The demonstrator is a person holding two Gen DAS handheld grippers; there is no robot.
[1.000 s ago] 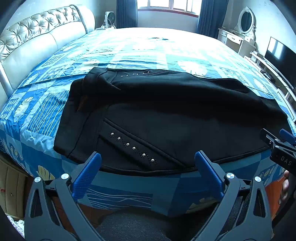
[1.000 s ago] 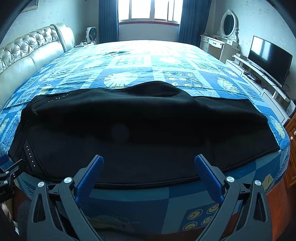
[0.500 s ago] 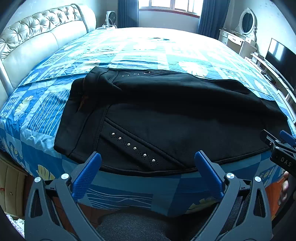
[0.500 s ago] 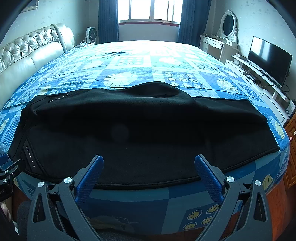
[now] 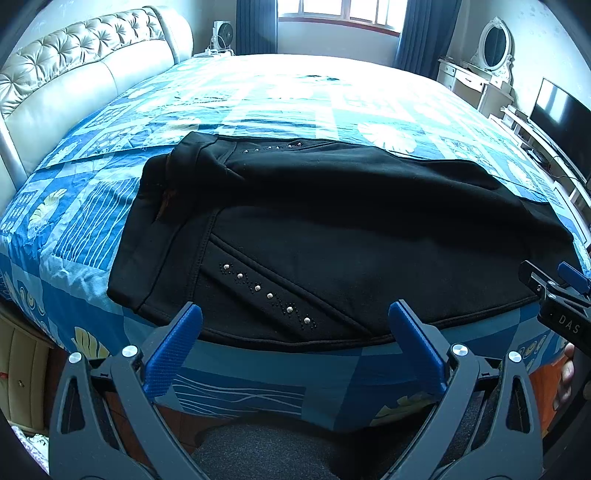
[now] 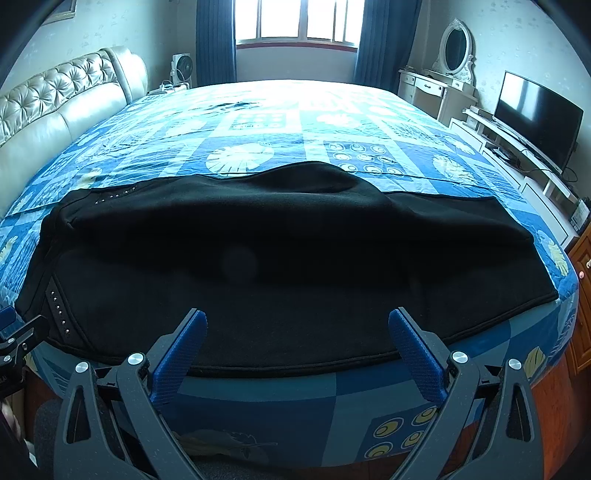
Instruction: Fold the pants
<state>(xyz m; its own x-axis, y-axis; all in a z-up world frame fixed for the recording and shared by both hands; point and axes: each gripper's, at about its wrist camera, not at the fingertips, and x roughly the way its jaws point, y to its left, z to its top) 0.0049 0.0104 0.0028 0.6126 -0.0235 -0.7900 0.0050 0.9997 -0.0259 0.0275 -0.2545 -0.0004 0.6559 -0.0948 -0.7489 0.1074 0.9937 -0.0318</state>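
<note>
Black pants (image 5: 332, 236) lie across the near edge of the bed, waistband at the left, legs running right, one leg folded over the other. A studded pocket seam (image 5: 266, 293) shows near the front. My left gripper (image 5: 295, 317) is open and empty, just before the waist end's near edge. My right gripper (image 6: 297, 325) is open and empty, just before the near edge of the legs (image 6: 295, 266). The right gripper also shows at the right edge of the left wrist view (image 5: 557, 295), and the left gripper at the left edge of the right wrist view (image 6: 18, 339).
The bed has a blue patterned quilt (image 5: 280, 99) and a padded cream headboard (image 5: 74, 81) on the left. A TV (image 6: 535, 118) on a low stand and a dressing table with mirror (image 6: 447, 74) stand at the right. A window with blue curtains (image 6: 295, 22) is behind.
The left gripper has edged slightly back from the pants, so they sit a little higher in its view. The right gripper has hardly moved. Both stay open.
</note>
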